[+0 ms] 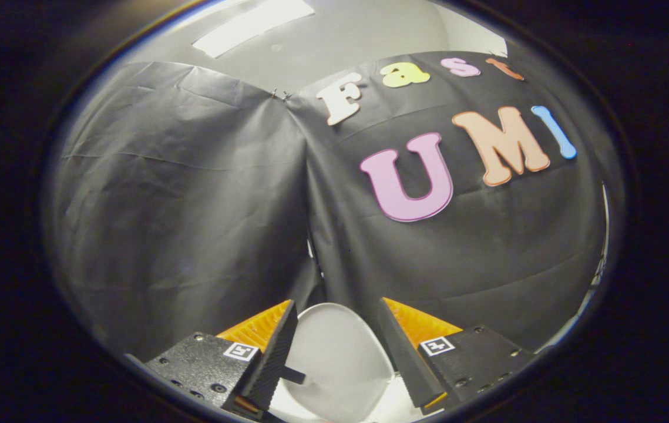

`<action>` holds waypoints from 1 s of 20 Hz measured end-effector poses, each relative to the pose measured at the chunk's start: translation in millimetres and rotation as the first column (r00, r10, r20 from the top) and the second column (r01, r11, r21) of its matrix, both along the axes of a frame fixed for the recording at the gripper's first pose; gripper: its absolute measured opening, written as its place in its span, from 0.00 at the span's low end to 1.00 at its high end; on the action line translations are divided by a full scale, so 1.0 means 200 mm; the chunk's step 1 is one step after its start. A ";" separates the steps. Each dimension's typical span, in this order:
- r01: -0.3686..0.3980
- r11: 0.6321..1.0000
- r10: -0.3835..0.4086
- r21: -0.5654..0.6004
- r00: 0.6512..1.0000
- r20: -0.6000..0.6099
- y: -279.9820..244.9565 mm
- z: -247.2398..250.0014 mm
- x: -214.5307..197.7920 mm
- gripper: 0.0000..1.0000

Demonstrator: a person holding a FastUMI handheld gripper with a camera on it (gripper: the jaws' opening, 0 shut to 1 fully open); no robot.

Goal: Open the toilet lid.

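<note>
White plastic fills the gap between the fingers: the toilet lid (334, 358), a smooth rounded oval, sits between the two fingers of the gripper (337, 329) and runs from their roots up to a curved edge that tops out level with the fingertips. The jaws stand spread wide, one finger at about 7 o'clock of the lid and the other at about 5 o'clock, and neither one clearly presses on it; the left finger's inner edge lies right along the lid's rim, though whether it touches is hard to tell at this angle. The lid's long axis runs 6 to 12 o'clock, in line with the fingers, so it lies dead ahead and appears to be already tilted up toward the camera, though the fisheye makes that uncertain. If so, the lift is likely under way and the next push goes on toward 12 o'clock. Beyond the fingertips hangs the black cloth wall (193, 194), creased, with a pale ceiling (334, 41) above it. Count: one lid, one gripper, two fingers.
</note>
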State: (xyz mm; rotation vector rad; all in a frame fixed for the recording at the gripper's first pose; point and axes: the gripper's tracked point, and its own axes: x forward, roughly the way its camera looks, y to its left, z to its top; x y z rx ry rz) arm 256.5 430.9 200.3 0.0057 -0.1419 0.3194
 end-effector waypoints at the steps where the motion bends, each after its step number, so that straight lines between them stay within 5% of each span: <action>1: 0.024 1.000 -0.024 -0.005 1.000 -0.001 -0.06 0.01 -0.01 0.85; 20: 0.315 0.947 -0.314 0.057 0.949 -0.030 -1.33 0.03 -0.27 0.74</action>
